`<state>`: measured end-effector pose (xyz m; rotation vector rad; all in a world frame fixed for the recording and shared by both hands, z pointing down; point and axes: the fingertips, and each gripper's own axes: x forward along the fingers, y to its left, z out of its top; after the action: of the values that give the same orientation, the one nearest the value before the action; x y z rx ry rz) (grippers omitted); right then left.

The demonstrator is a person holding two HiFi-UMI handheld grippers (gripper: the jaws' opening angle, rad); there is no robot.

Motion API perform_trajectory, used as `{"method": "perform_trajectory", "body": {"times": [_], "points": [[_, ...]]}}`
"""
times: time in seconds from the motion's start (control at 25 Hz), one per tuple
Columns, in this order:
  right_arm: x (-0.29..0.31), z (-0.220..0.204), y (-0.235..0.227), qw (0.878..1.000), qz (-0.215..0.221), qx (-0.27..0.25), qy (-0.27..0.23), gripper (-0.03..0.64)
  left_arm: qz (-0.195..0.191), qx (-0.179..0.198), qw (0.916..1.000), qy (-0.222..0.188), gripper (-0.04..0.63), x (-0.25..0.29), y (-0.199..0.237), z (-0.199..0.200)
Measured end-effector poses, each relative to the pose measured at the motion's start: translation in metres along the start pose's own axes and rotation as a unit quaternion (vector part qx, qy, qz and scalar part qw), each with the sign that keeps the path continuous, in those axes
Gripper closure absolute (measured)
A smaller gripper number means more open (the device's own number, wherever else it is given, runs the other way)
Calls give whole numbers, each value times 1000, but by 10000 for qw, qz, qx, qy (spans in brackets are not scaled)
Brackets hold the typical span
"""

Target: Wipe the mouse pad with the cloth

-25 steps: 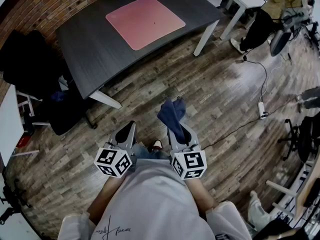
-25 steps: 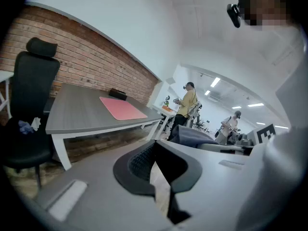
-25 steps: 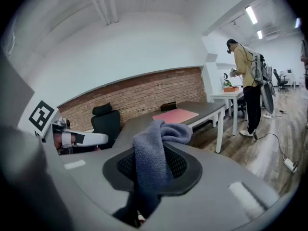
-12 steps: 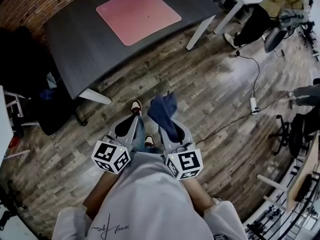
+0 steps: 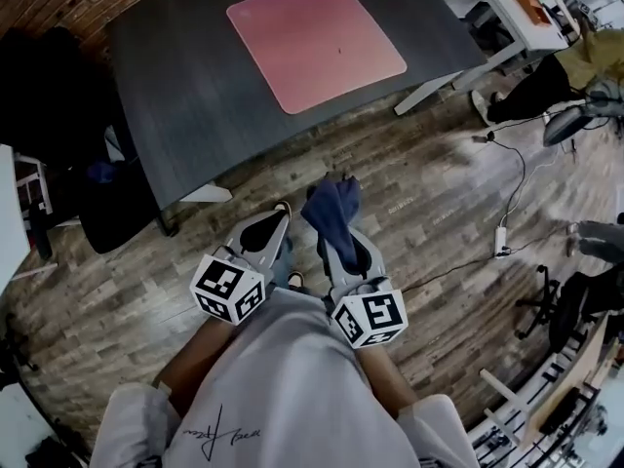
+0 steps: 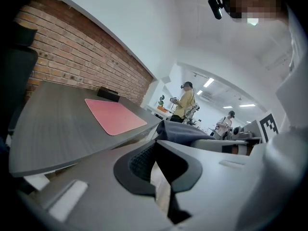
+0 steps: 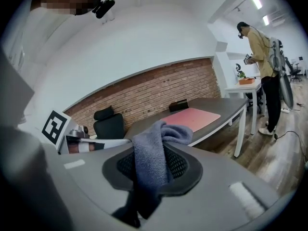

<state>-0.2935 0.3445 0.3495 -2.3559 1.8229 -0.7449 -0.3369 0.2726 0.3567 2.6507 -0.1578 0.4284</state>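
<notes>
Dark grey wood-grain desk (image 5: 185, 96): curved top on white legs. Your head view shows it from above, well ahead of both grippers.
Left gripper (image 5: 265, 232): grey moulded plastic with ribbed black pads. In your left gripper view (image 6: 161, 186) the jaws stand a narrow slit apart with nothing between them, and floor shows through the gap.
Pink rounded-square mouse pad (image 5: 317, 42): matte, lying flat on the desk. Only the head view gives its full outline. The gripper views show the mouse pad (image 6: 115, 115) as a thin slab.
Blue-grey terry cloth (image 5: 331, 213): crumpled, held over the floor, well apart from the mouse pad. Its looped pile reads only in the right gripper view (image 7: 151, 150).
Right gripper (image 5: 343, 247): same grey plastic, jaws clamped on the cloth.
Wood-plank floor (image 5: 439, 203): worn, streaked boards.
Red brick wall (image 7: 159, 93): rough courses behind the desk, seen in full only in your gripper views.
</notes>
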Motion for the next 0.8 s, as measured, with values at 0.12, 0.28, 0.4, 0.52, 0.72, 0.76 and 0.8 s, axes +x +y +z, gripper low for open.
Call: {"method": "perform_trajectory", "body": {"times": [0.12,0.28,0.4,0.52,0.72,0.76,0.8], "points": [[32,17,-2,9998,163,18,74,534,83,-73,9999,-11,583,12,25,18],[70,35,-6,9993,317,60,202,532,-48,-348,9992,-181,583,25,47,41],[96,48,-10,9985,436,90,308,532,52,-351,9993,-118,583,41,68,54],[120,61,-18,9981,441,37,422,531,86,-369,9992,-105,583,59,88,71],[156,79,-33,9979,346,-14,548,531,42,-367,9993,-28,583,87,117,93],[163,81,-36,9978,330,-28,571,531,17,-363,9993,-23,583,93,122,97],[169,83,-39,9977,328,-21,591,531,-8,-353,9994,-14,583,98,126,100]]}}
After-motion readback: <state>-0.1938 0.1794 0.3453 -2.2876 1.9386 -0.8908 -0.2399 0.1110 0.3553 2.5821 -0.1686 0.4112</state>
